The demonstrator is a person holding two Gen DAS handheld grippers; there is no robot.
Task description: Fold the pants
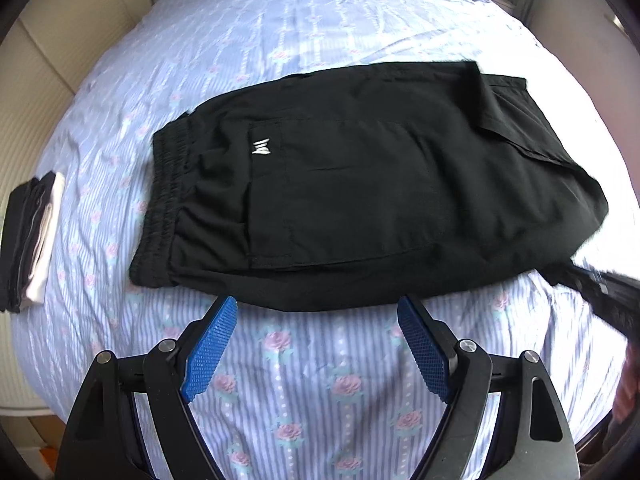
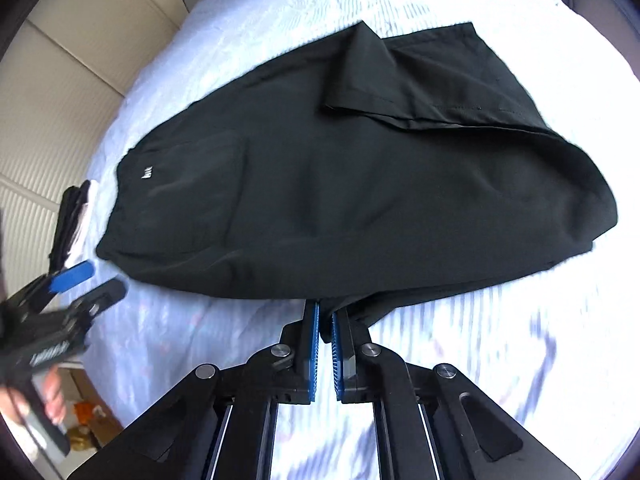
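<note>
Right now I see the black pants [image 1: 360,184] lying folded across the middle of the bed [image 1: 320,380], on its blue striped sheet printed with pink roses. Through the left wrist camera the elastic waistband [image 1: 160,204] sits at the left end of the bundle, with a small white logo [image 1: 261,146] on a patch pocket just to its right. At the right end the leg hems [image 1: 516,120] are doubled back on top, one hem corner lying a little askew over the layer below. My left gripper [image 1: 316,340] hangs over bare sheet just short of the near edge of the pants, its blue pads spread wide with nothing between them. My right gripper [image 2: 325,350] has its pads drawn almost together, and a thin fold of the near edge of the pants runs down between their tips, so I read it as pinching the fabric there. From the right wrist camera I also catch the left gripper at the lower left, jaws apart, with a hand [image 2: 52,396] wrapped around its handle. A small stack of folded clothes [image 1: 32,236], dark with some white, rests near the left edge of the bed, well apart from the pants.
</note>
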